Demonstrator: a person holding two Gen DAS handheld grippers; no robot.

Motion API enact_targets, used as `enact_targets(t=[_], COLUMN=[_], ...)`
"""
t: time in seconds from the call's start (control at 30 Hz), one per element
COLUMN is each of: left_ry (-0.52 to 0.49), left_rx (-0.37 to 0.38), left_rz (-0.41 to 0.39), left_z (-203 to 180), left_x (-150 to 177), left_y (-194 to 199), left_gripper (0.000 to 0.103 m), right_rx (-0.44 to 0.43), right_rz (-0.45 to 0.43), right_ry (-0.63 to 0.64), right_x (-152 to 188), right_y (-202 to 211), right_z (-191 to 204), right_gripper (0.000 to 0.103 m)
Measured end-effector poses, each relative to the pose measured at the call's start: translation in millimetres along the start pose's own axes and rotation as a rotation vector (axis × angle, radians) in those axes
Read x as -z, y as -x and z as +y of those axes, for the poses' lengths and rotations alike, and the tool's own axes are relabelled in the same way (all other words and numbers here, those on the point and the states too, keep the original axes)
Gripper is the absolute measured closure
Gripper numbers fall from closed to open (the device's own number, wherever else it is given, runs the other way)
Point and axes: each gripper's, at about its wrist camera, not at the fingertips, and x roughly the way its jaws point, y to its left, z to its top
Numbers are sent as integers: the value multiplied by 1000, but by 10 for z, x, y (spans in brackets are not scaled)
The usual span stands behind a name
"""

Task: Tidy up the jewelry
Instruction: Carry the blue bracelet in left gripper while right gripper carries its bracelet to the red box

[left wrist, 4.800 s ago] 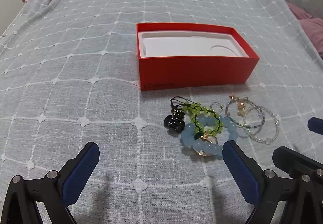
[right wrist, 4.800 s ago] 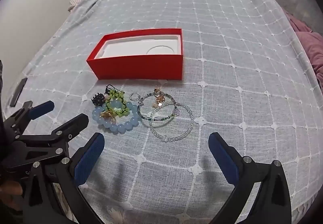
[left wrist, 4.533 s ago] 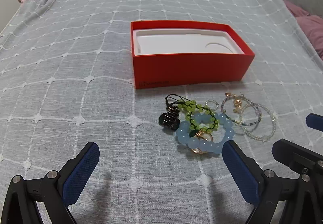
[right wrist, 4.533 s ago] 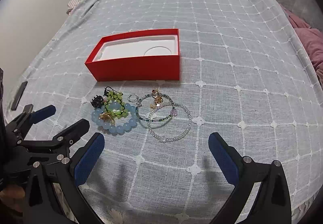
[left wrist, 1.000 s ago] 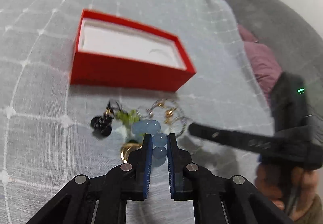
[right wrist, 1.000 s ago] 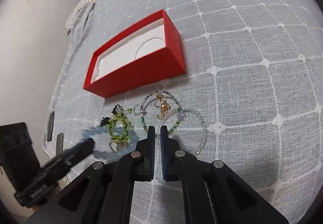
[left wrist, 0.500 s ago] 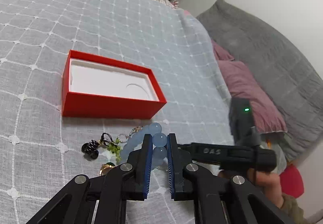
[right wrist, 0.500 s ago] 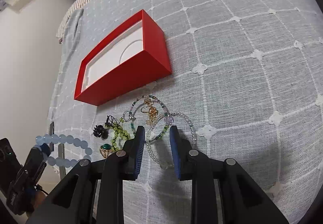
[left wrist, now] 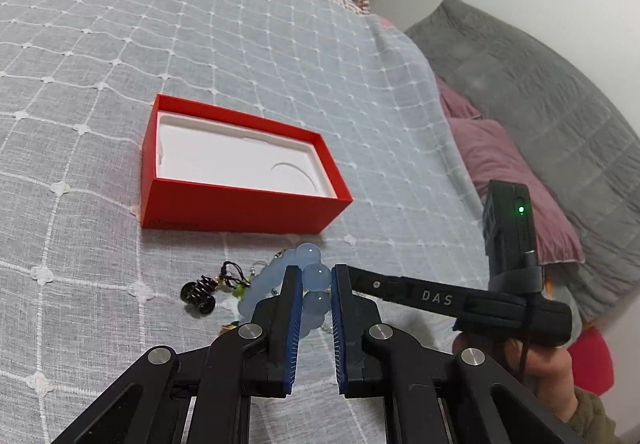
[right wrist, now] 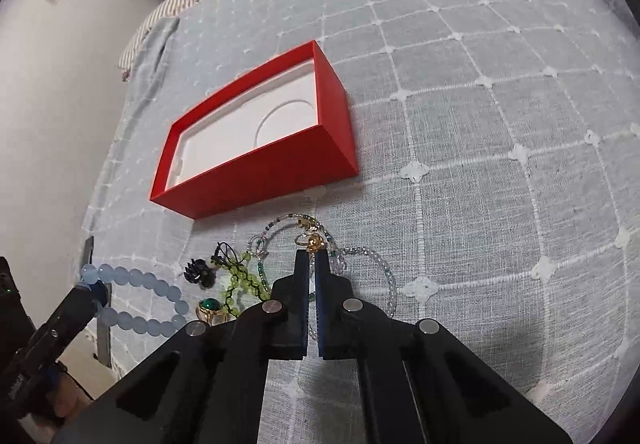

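left tool (left wrist: 313, 278) clamped on blue bead bracelet (right wrist: 136, 300); right tool (right wrist: 311, 264) together, empty

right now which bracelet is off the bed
The pale blue bead bracelet, clamped in the left gripper; the thin beaded ones lie on the bedspread.

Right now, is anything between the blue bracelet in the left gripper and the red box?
Nothing visible. The blue bracelet is held up by the left gripper; only bare bedspread lies before the open red box.
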Motion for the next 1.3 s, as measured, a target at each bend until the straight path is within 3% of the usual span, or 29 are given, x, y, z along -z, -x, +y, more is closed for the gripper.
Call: enact_targets(t=[0.17, 0.2, 0.23, 0.27, 0.4, 0.73, 0.8, 0.83, 0.87, 0.97, 1.3], left_ry=[3, 3, 3, 5, 9, 33, 43, 47, 48, 57, 77], left_rx=[-1, -5, -9, -12, -13, -10, -12, -15, -17, -25, -9], left_rz=[-2, -3, -2, -1, 8, 18, 20, 20, 20, 21, 15], left_z=[16, 23, 30, 38, 55, 99, 113, 122, 129, 157, 202], left_x=[-7, -8, -11, -13, -17, -26, -25, -27, -27, -29, -59], left_y=[12, 15, 15, 13, 0, -13, -20, -23, -25, -36, 6], left_gripper=[95, 95, 95, 95, 94, 94, 94, 94, 94, 94, 94], right_rx=[46, 68, 105, 142, 282, 414, 414, 405, 395, 389, 139], right_rz=[3, 8, 7, 7, -3, 10, 8, 12, 16, 26, -47], right_ry=[239, 307, 359, 399, 575, 875, 918, 936, 949, 966, 731], right_x=[124, 172, 213, 242, 378, 557, 550, 539, 529, 482, 49], right_y=[-41, -57, -84, -104, -195, -416, -464, -489, -508, -535, 88], right_z=[355, 444, 504, 534, 633, 738, 774, 807, 840, 865, 771], right_gripper=[94, 88, 75, 68, 68, 69, 72, 77, 88, 100, 101])
